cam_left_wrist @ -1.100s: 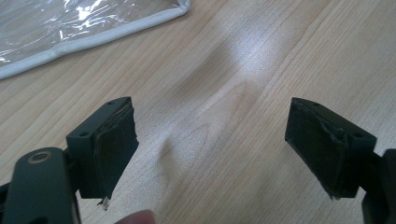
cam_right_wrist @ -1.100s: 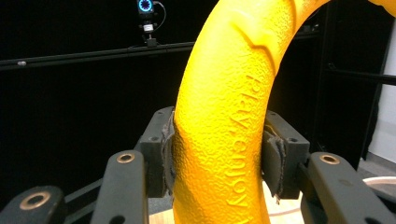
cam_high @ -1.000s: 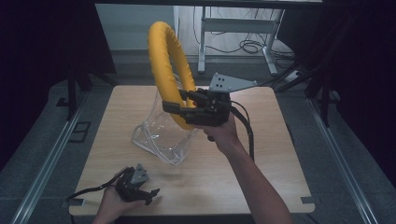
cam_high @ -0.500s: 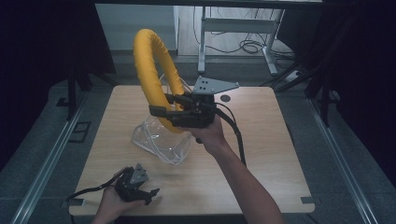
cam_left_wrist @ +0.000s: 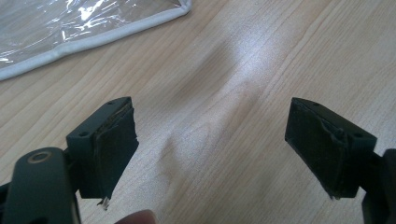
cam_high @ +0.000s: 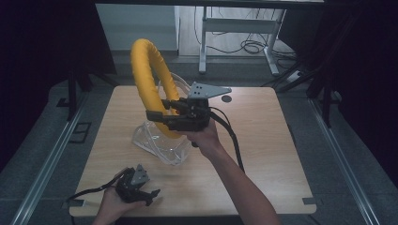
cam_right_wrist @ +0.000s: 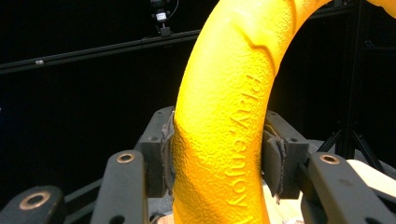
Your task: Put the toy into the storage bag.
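Currently the right gripper (cam_high: 157, 114) pinches the yellow foam ring (cam_high: 146, 84), held upright above the clear plastic bag (cam_high: 157, 143) near the table's (cam_high: 272, 140) centre. Left gripper (cam_high: 149, 194) rests at the near left edge, jaws spread, nothing between them.

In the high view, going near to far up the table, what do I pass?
Left gripper resting open at the near edge → clear plastic bag lying on the table → right gripper clamped on the yellow ring, which stands upright and reaches farthest back.
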`<action>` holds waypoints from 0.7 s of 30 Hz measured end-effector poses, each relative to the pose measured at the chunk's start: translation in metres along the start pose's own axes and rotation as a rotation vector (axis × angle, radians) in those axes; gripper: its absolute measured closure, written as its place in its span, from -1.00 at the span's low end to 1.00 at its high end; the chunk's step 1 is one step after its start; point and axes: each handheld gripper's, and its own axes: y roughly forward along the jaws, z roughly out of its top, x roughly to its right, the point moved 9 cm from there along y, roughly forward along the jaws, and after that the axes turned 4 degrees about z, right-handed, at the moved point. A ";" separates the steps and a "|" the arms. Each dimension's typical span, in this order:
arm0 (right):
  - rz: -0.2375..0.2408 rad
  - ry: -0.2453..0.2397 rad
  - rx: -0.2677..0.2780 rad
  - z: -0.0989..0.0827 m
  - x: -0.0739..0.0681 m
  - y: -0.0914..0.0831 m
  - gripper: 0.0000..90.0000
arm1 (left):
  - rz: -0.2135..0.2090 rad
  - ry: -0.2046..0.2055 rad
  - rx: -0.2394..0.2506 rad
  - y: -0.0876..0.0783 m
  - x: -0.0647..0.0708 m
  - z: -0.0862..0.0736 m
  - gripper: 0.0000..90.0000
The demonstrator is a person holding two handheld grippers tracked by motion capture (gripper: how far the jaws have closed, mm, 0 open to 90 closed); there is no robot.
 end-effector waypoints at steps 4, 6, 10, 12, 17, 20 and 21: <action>-0.001 0.012 -0.001 -0.005 0.002 0.001 0.14 | 0.002 -0.001 0.001 0.000 0.000 0.000 -0.63; 0.001 0.016 0.001 -0.009 0.004 0.001 0.14 | 0.003 -0.001 0.001 0.000 0.000 0.000 -0.63; -0.002 0.027 -0.008 -0.014 0.006 0.002 0.14 | 0.002 -0.001 0.000 0.001 0.000 0.000 -0.63; -0.002 0.029 -0.011 -0.016 0.007 0.003 0.14 | 0.002 0.000 0.000 0.001 0.000 0.000 -0.63; 0.002 0.034 -0.005 -0.019 0.007 0.004 0.14 | 0.003 0.002 -0.002 0.001 0.000 0.000 -0.63; 0.003 0.042 0.001 -0.020 0.008 0.005 0.14 | 0.002 0.003 -0.002 0.001 0.000 0.000 -0.63; 0.003 0.039 0.003 -0.021 0.009 0.005 0.14 | 0.003 0.003 -0.002 0.001 0.000 0.000 -0.63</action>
